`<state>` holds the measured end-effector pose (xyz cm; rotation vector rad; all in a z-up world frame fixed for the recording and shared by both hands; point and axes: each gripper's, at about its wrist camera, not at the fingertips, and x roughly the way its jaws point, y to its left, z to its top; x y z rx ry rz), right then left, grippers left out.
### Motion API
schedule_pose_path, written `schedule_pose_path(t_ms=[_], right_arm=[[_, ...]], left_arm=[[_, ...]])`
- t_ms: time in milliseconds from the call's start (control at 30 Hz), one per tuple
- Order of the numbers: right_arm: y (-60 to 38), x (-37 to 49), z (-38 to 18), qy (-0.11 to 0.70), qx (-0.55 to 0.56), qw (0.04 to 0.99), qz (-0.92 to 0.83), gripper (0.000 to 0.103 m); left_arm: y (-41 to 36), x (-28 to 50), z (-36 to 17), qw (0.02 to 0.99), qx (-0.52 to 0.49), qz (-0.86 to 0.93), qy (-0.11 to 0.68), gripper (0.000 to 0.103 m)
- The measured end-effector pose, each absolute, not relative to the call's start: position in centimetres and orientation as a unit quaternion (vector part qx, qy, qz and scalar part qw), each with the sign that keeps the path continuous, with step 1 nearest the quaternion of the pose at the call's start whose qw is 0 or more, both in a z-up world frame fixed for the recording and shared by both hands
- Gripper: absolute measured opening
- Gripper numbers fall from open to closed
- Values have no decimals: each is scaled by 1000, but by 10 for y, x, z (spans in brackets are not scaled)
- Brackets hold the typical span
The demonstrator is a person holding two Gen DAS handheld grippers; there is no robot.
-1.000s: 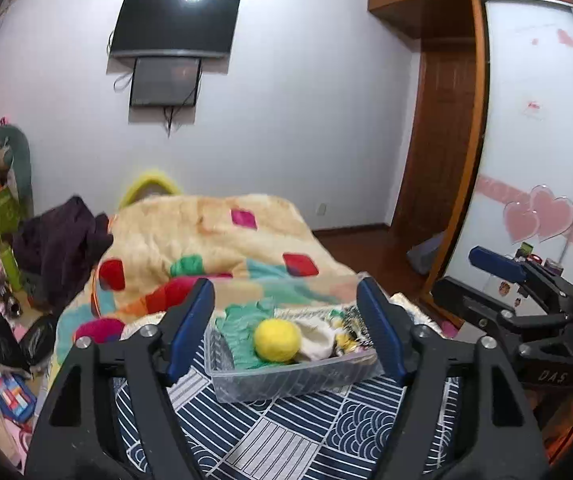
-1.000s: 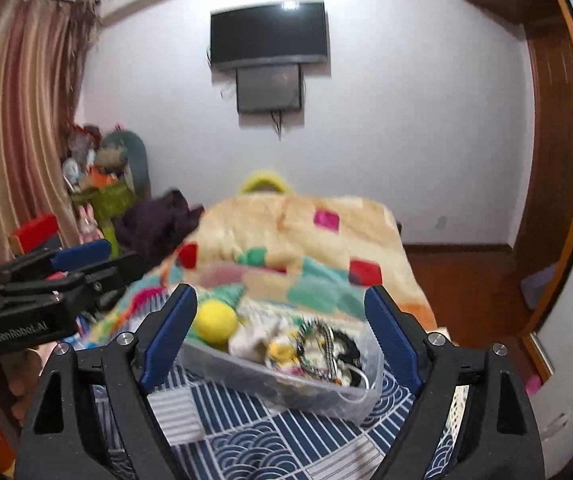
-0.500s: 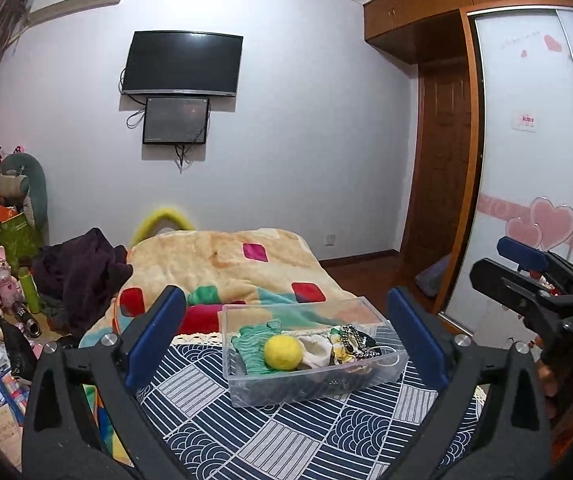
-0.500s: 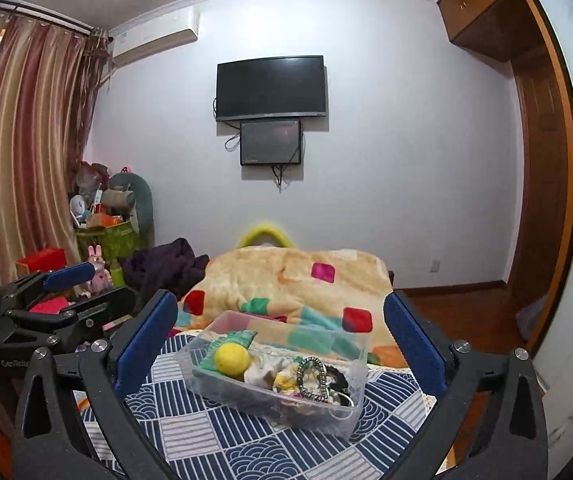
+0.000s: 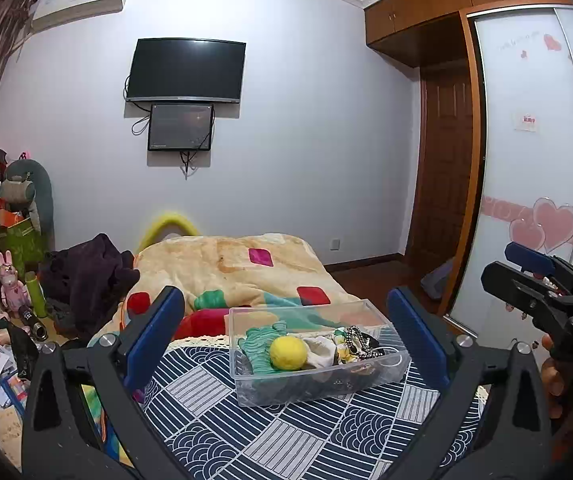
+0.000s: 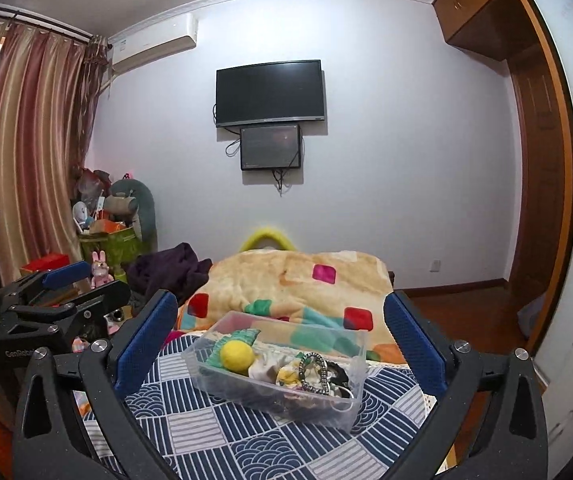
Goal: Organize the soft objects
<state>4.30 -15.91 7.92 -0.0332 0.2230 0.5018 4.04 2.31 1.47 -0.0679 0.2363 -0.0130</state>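
Soft items, among them a round yellow felt ball [image 5: 287,353], fill the clear plastic rectangular bin [image 5: 318,384] mid-bed on the navy patterned cover [image 5: 270,440], so the left gripper [image 5: 286,336] and right gripper [image 6: 280,334], jaws just spread, hang released and empty.

Room evenly lit, soft indoor light, slight cool cast. Both views sharp, no motion blur. Strong fisheye bending: wardrobe door [image 5: 526,168] and curtain [image 6: 26,140] bow outward. Black vignette in corners. Faint glare along TV [image 5: 185,70] top edge. Shadows weak.
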Motion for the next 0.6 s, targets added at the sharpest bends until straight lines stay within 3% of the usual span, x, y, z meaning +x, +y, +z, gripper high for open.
schedule_pose_path(t_ms=[600], right_arm=[[-166,40,78,116,-5,963,244,103]], left_arm=[[13,34,14,993,-23,-19,115,103]])
